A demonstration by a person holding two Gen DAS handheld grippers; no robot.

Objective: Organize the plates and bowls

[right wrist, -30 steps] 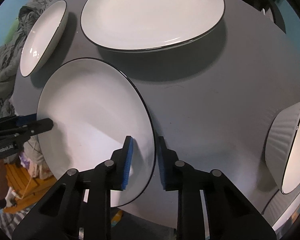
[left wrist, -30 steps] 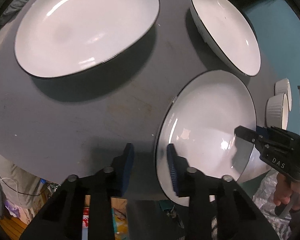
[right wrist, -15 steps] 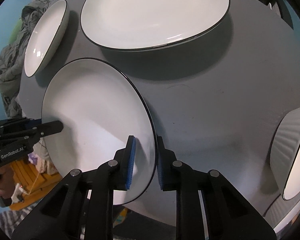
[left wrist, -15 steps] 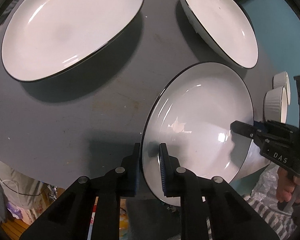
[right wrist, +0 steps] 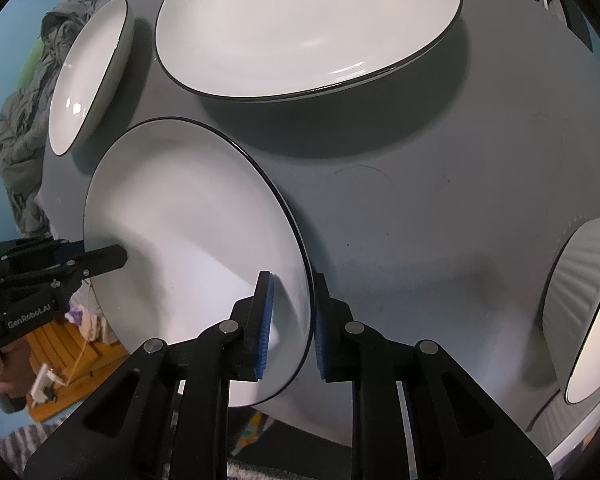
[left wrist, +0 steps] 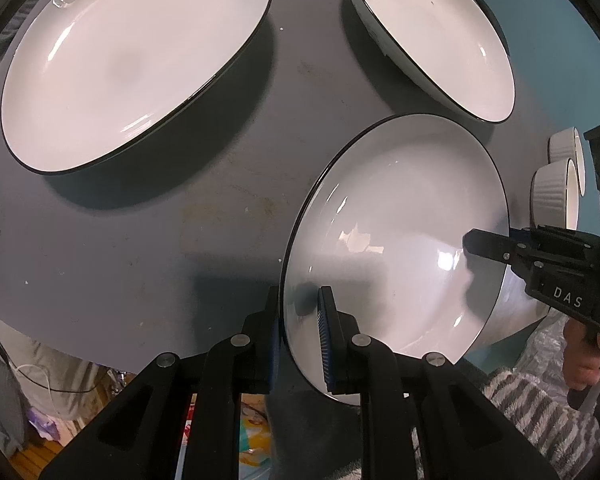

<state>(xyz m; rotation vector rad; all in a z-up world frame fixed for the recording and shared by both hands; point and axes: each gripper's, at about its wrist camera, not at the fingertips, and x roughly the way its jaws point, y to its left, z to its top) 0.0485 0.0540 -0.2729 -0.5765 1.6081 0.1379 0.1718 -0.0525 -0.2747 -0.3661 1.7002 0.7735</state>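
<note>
Glazed white plate [left wrist: 396,232], centre-right, is pinched at opposite rims by left gripper [left wrist: 300,334] and right gripper [right wrist: 290,322]; uneven lifting could let it slip.

A grey counter [left wrist: 148,240] fills most of both views, scuffed and under hard light with dark shadows. A teal wall [left wrist: 548,60] shows at the upper right of the left view. Orange wooden slats [right wrist: 60,356] lie at lower left of the right view, crumpled grey fabric [right wrist: 24,120] above them.

left hand-held gripper [left wrist: 300,332] closed on plate [left wrist: 396,240] (rim)
</note>
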